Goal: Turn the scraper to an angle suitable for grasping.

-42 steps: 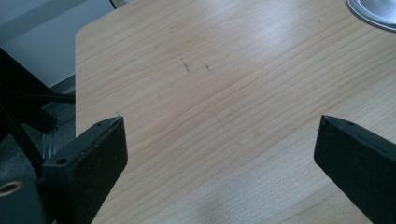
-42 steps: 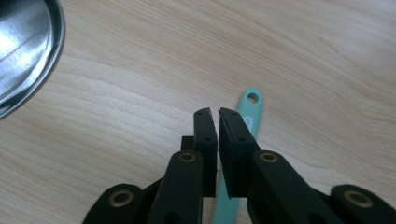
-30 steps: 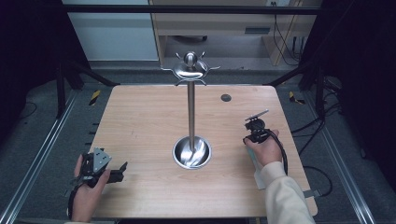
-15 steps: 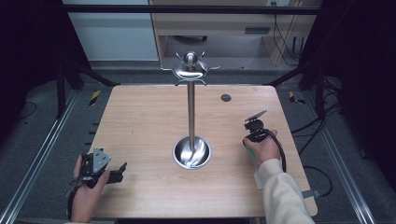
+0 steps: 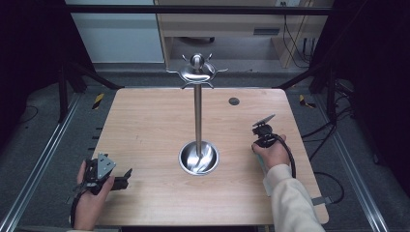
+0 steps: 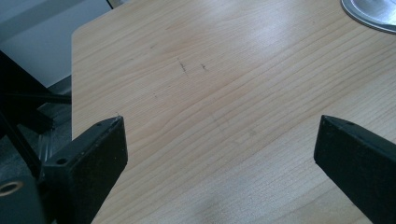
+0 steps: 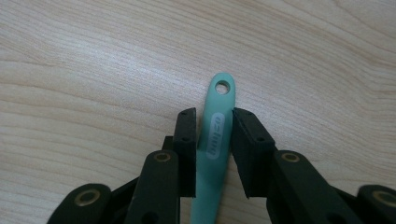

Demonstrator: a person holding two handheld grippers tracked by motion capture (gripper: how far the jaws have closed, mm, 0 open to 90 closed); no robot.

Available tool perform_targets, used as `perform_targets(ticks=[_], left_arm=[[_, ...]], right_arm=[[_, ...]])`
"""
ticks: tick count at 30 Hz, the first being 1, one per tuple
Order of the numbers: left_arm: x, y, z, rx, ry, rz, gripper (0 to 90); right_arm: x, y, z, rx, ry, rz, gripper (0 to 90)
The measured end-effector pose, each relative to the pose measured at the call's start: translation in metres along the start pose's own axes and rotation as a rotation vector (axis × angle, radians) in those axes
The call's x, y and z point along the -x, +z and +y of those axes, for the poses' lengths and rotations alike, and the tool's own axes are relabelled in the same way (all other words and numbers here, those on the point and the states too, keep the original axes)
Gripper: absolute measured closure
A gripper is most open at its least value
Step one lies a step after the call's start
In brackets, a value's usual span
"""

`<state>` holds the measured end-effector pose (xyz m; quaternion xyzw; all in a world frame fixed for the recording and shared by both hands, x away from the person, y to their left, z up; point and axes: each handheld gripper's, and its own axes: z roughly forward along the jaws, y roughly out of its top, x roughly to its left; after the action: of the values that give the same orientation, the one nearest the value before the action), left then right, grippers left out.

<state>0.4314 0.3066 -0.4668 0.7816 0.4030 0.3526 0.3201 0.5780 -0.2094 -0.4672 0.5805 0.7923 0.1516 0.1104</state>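
The right gripper (image 7: 209, 140) is clamping the slim mint-green plastic utensil handle (image 7: 215, 140), its jaws closing on either flank just below the hanging hole, which is pointing away from the hand. That grip is leaving the hole free, presumably for hooking onto a prong of the tall polished steel rack with its round dish base (image 5: 197, 157), standing at the table's centre, well apart. The handle is lying low over the pale wooden tabletop (image 7: 84, 60). The left gripper (image 6: 219, 154) is idling near the table's near-left corner, jaws spread wide and empty, seemingly kept clear of the work.
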Motion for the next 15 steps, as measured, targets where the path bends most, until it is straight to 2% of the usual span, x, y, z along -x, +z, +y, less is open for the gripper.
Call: perform_targets(ticks=[15], left_arm=[[0.0006,0.0007,0.0004,-0.006,0.008,-0.008,2.5]], right_arm=[[-0.0024,0.0028,-0.0014,0.007,0.004,-0.008,73.6]])
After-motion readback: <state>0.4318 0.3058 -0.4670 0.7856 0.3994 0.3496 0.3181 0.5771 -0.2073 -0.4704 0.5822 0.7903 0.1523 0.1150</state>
